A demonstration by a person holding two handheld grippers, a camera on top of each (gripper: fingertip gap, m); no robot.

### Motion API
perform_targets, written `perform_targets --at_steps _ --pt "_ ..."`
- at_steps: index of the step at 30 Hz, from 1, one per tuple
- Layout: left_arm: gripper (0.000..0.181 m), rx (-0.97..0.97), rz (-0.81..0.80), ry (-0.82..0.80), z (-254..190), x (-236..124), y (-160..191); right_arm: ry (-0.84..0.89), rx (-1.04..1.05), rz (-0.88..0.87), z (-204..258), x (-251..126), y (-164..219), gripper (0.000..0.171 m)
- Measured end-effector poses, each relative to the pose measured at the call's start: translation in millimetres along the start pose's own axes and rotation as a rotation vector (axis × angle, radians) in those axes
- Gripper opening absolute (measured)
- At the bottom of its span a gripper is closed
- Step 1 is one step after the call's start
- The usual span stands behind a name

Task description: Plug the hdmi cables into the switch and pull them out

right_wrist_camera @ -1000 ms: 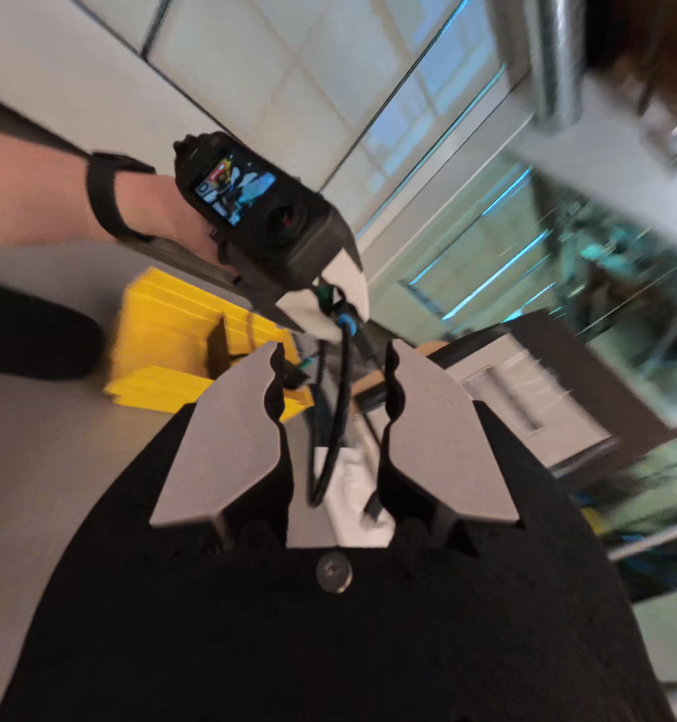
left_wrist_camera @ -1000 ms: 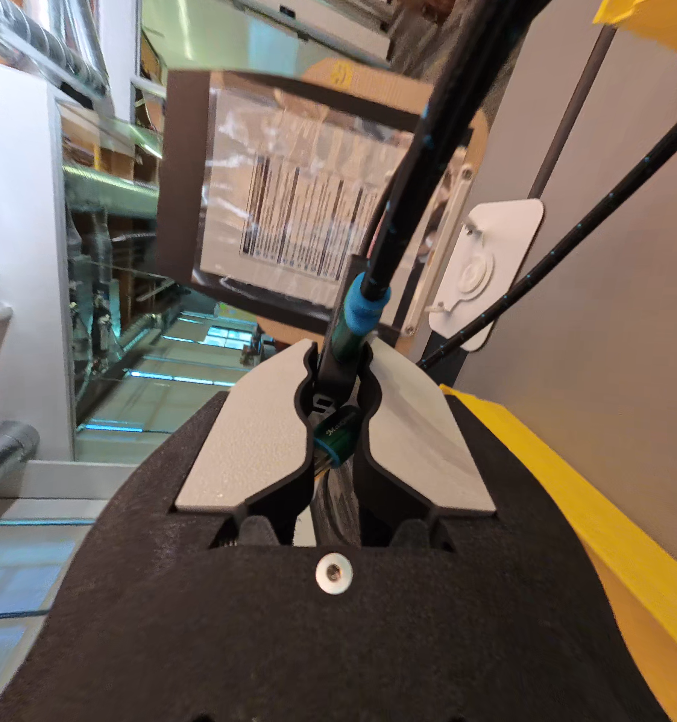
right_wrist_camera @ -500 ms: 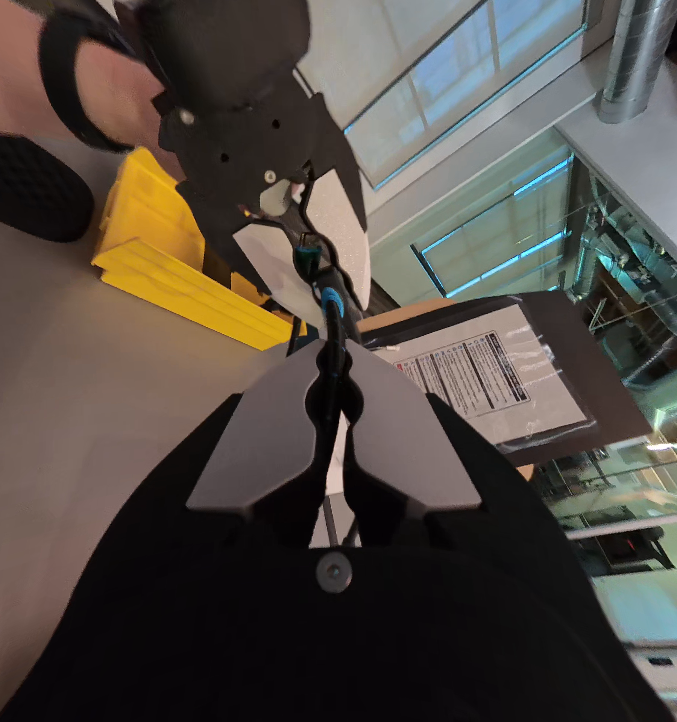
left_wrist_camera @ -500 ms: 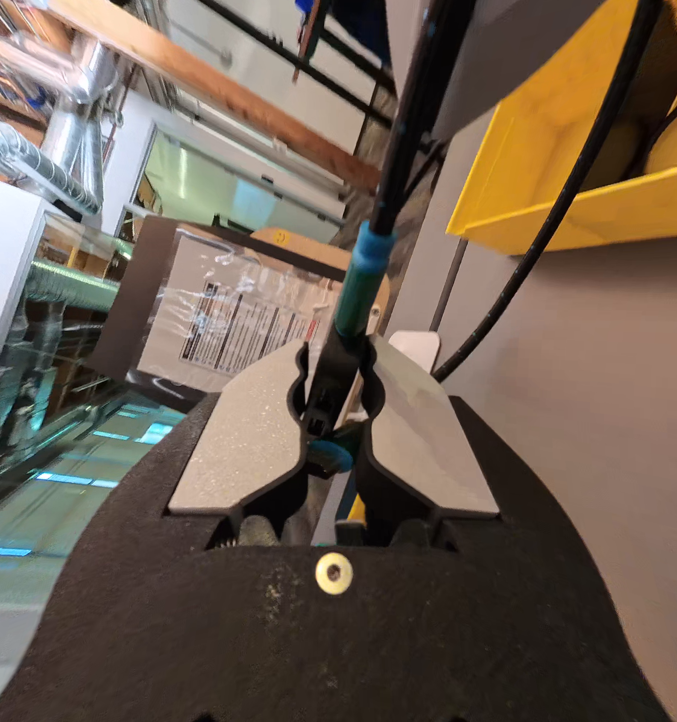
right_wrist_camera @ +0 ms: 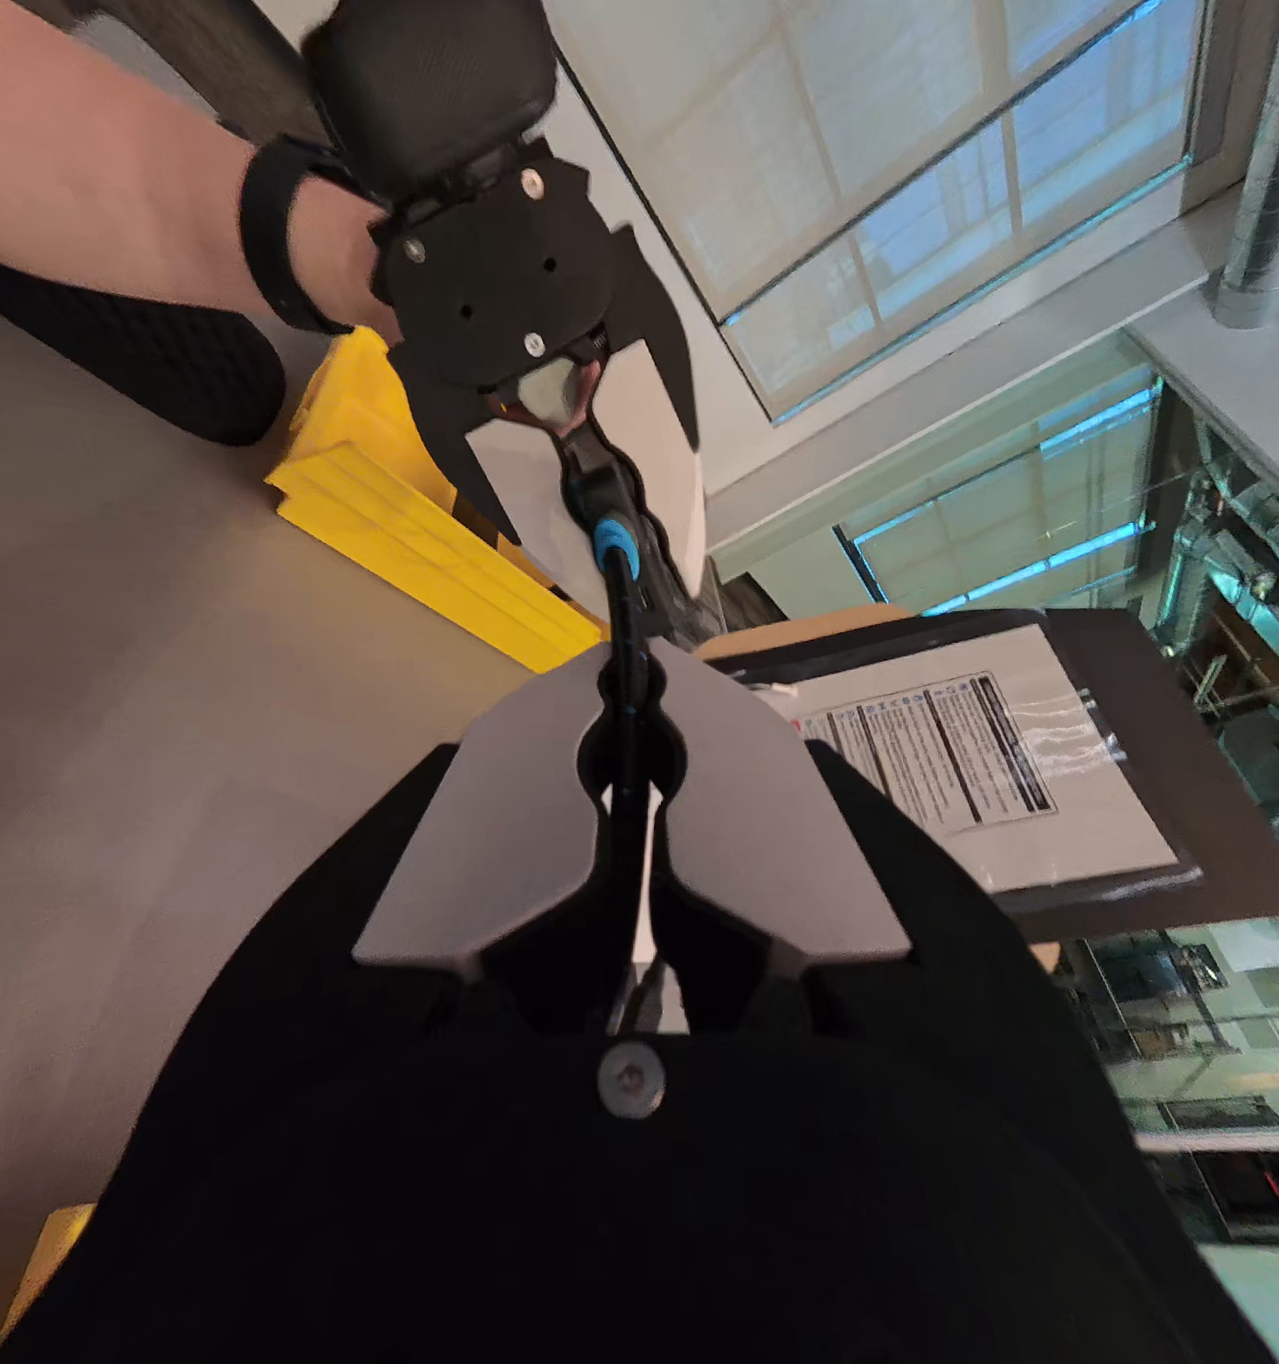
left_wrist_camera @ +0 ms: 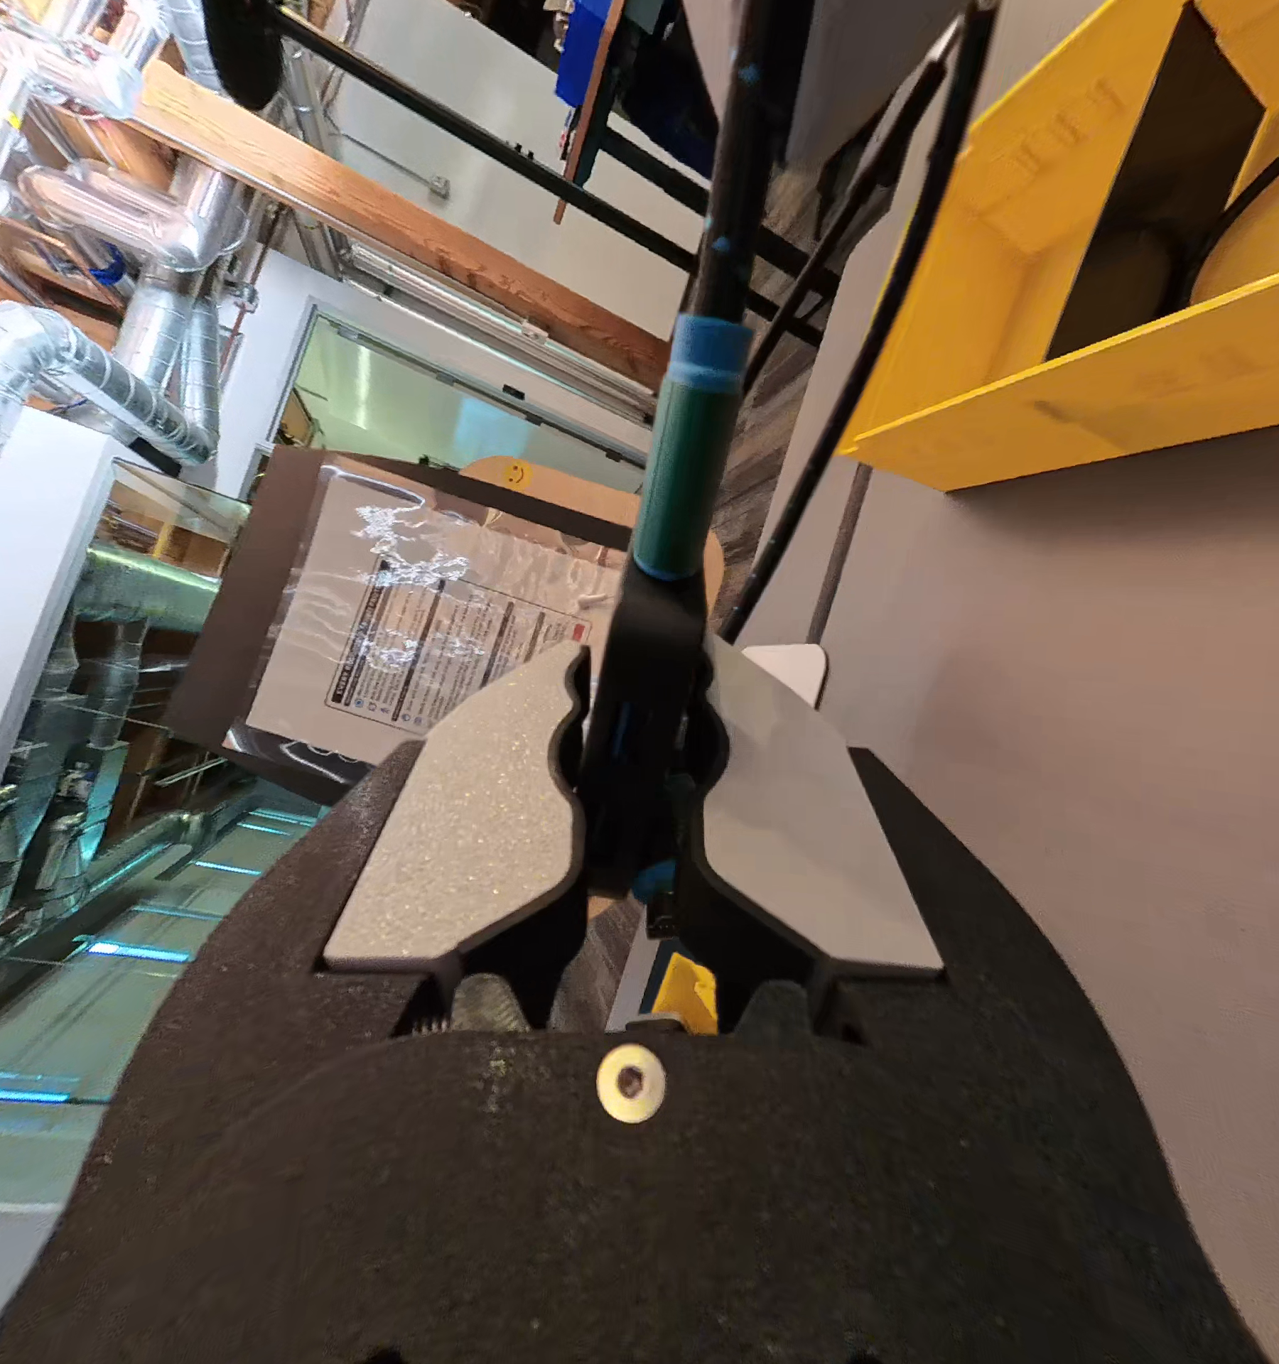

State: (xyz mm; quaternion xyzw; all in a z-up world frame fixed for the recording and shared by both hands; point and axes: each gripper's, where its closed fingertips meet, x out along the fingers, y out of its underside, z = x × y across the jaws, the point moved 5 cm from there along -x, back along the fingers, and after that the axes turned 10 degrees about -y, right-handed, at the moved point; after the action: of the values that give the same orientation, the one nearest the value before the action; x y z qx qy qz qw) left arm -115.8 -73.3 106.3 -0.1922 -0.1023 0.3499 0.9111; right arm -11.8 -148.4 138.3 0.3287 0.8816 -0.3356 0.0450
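Observation:
My left gripper [left_wrist_camera: 647, 664] is shut on a flat black switch [left_wrist_camera: 651, 708]. A green HDMI plug [left_wrist_camera: 684, 472] with a blue collar sits in the switch's far end, and its black braided cable [left_wrist_camera: 729, 147] runs up out of the frame. In the right wrist view, my right gripper [right_wrist_camera: 625, 660] is shut on that braided cable [right_wrist_camera: 625, 612], a short way from the blue collar [right_wrist_camera: 611, 539]. The left gripper [right_wrist_camera: 607, 509] shows beyond it, held by a person's hand [right_wrist_camera: 105, 184]. A second thin black cable [left_wrist_camera: 806, 480] runs over the table towards the bin.
A yellow bin [left_wrist_camera: 1065, 332] stands on the grey table [left_wrist_camera: 1102, 849]; it also shows in the right wrist view [right_wrist_camera: 415, 531]. A dark board with a laminated sheet [right_wrist_camera: 954, 767] stands past the grippers. A black padded rest [right_wrist_camera: 142, 354] lies at the left. The left gripper's tips are roughly 9 centimeters from the right gripper's.
My right gripper was open a second ago and has shut on the braided cable. My left gripper has kept its hold and tilted, so the yellow bin has come into its view.

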Motion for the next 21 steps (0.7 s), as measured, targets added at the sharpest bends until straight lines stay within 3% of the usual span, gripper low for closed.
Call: perform_targets --at_steps 10,15,18,21 --pt "0.028 0.173 0.03 0.035 -24.5 -0.6 16.8 -0.059 -0.083 0.141 11.8 14.7 7.5 0.003" --pt "0.018 0.078 0.007 -0.111 3.1 -5.3 16.9 0.017 -0.033 0.143 5.7 19.0 0.3 0.005" --pt "0.018 0.039 0.056 -0.244 25.7 -9.2 28.1 0.136 0.033 0.072 -6.1 15.0 -15.1 0.02" --pt "0.017 -0.024 0.111 -0.312 39.6 -11.3 43.5 0.213 0.116 -0.055 -9.6 0.2 -44.9 0.018"
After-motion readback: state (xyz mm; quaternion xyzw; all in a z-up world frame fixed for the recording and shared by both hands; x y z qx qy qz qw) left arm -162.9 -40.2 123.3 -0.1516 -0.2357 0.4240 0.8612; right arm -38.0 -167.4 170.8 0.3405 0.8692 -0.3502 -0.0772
